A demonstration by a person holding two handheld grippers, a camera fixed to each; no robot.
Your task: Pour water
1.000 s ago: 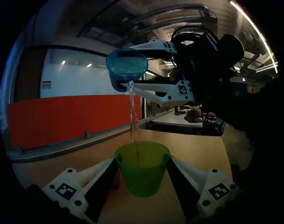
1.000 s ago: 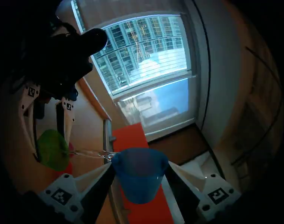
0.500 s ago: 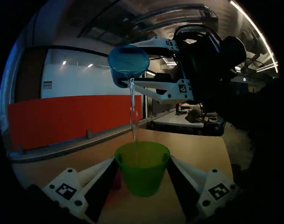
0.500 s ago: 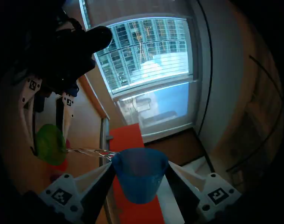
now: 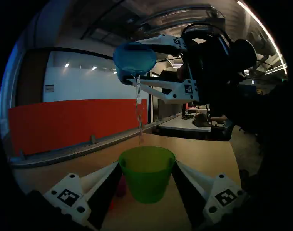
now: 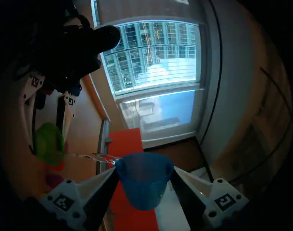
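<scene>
In the left gripper view my left gripper (image 5: 147, 178) is shut on an upright green cup (image 5: 147, 175) above the wooden table (image 5: 200, 154). High above it the right gripper (image 5: 140, 73) holds a tipped blue cup (image 5: 134, 61), and a thin stream of water (image 5: 138, 111) falls from its rim towards the green cup. In the right gripper view my right gripper (image 6: 144, 186) is shut on the blue cup (image 6: 144, 184); water (image 6: 90, 156) runs from its lip to the green cup (image 6: 48, 144), held by the left gripper (image 6: 50, 115) at the far left.
An orange wall panel (image 5: 73, 121) and a metal rail (image 5: 81, 144) run behind the table. A small pink thing (image 5: 121, 186) lies on the table just left of the green cup. A bright window (image 6: 158, 73) is in the right gripper view. A dark gloved hand (image 5: 219, 77) holds the right gripper.
The blue cup has risen a little and tipped further. The water stream keeps falling into the green cup, which has stayed put.
</scene>
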